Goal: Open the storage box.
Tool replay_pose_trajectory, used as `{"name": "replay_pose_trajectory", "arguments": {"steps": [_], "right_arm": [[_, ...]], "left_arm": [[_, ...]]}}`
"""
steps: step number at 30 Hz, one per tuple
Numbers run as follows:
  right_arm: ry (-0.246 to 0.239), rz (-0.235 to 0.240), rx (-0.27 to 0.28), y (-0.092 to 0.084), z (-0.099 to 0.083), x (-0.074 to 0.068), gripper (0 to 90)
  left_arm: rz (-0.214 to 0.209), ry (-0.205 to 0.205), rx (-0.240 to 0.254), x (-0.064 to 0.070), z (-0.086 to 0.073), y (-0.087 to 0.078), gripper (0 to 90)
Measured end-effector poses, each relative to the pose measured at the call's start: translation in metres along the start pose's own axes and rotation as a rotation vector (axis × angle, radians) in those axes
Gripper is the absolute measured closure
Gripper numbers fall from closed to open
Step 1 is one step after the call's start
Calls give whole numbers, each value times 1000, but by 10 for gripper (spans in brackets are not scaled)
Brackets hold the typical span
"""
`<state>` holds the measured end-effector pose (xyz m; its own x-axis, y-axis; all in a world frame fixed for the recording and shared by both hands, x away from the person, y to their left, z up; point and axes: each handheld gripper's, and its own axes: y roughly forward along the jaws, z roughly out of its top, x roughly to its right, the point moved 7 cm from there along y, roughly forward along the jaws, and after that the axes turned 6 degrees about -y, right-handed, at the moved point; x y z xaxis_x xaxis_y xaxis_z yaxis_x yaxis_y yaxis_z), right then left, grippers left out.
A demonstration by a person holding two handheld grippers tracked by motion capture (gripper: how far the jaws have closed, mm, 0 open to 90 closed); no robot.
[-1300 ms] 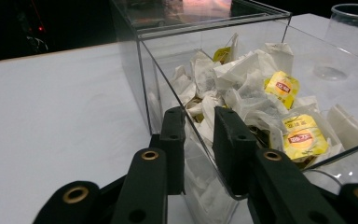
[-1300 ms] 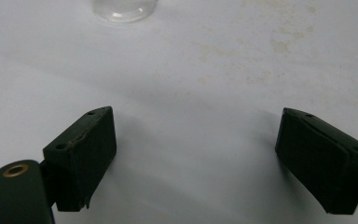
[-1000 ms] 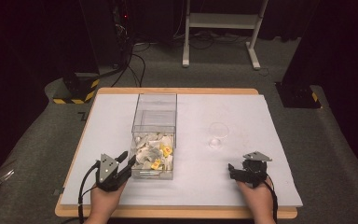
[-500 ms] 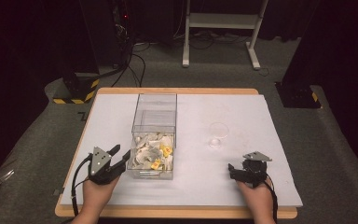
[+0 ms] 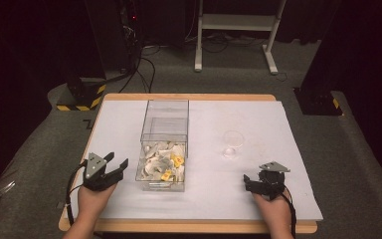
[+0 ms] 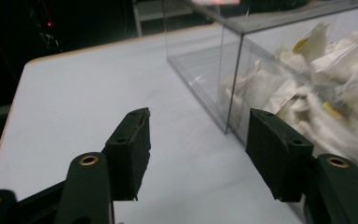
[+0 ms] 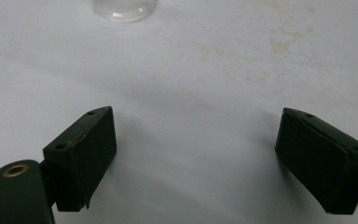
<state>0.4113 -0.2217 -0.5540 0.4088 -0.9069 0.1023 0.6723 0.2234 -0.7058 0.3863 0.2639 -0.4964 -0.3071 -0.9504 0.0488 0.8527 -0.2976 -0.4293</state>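
A clear plastic box (image 5: pixel 163 149) is seen near the middle of the white table cover (image 5: pixel 129 124), its near half packed with pale packets (image 5: pixel 161 164), some marked yellow; the far half is bare. The left gripper (image 5: pixel 120 167) is held just beside the box's near left corner, apart from it. Its jaws have just been opening and stand moderately apart, nothing between them. A small clear glass (image 5: pixel 233 143) stands right of the box. The right gripper (image 5: pixel 247 182) is held low near the front edge, jaws spread wide, nothing gripped.
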Motion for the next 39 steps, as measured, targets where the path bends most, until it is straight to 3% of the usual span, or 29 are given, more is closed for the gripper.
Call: {"name": "replay_pose_trajectory", "arguments": {"steps": [3, 6, 8, 14, 15, 18, 32, 39], "right_arm": [[0, 0, 0, 0, 0, 0, 124], [2, 2, 3, 0, 0, 0, 123], [4, 3, 2, 0, 0, 0, 122], [10, 6, 0, 0, 0, 0, 122], [11, 7, 0, 0, 0, 0, 121], [18, 14, 3, 0, 0, 0, 121], [14, 22, 19, -5, 2, 1, 119], [-20, 28, 63, -14, 10, -7, 119]], "left_arm": [[7, 4, -21, -4, -7, 4, 350], [-6, -3, -97, -12, -23, 14, 300], [-2, -13, -145, -16, -30, 19, 219], [38, 1, -174, -25, -40, 20, 175], [36, -13, -179, -24, -41, 21, 161], [51, 0, -172, -25, -41, 20, 144], [60, 56, -212, -21, -46, 23, 142], [51, 49, -212, -22, -46, 23, 144]]}}
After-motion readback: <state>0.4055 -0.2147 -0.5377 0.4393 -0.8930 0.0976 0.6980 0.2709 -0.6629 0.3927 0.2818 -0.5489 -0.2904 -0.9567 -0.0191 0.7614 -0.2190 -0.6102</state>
